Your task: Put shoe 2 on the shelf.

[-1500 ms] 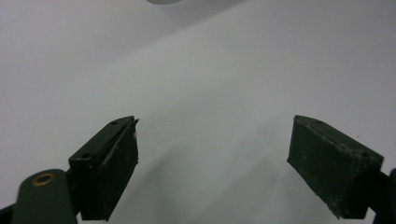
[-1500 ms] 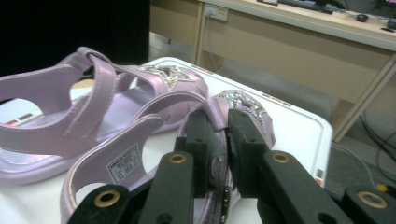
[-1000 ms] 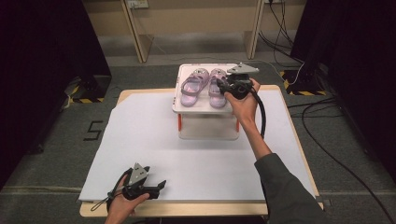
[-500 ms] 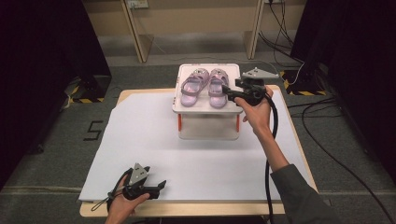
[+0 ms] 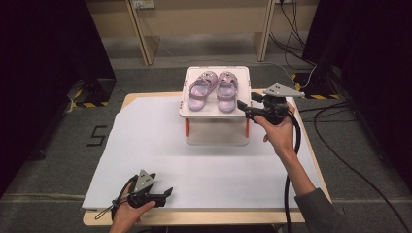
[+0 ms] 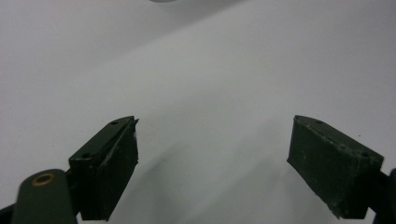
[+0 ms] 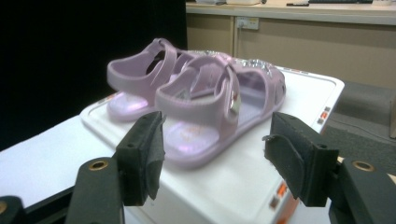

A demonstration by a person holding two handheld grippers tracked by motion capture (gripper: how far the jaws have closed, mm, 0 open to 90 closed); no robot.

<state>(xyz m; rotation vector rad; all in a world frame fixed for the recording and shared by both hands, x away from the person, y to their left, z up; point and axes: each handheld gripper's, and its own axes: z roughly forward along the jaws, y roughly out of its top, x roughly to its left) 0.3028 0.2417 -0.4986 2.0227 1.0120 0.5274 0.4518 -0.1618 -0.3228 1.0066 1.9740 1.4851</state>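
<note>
The right gripper (image 5: 244,108) has just been opening its jaws; they stand wide with nothing between them, just off the box's (image 5: 216,112) right edge, facing the near sandal (image 7: 219,102) of the pair on top. The left gripper (image 5: 164,195) rests open and empty on the white sheet (image 5: 145,145). Best to keep backing away level, so no pad catches the heel strap.
</note>
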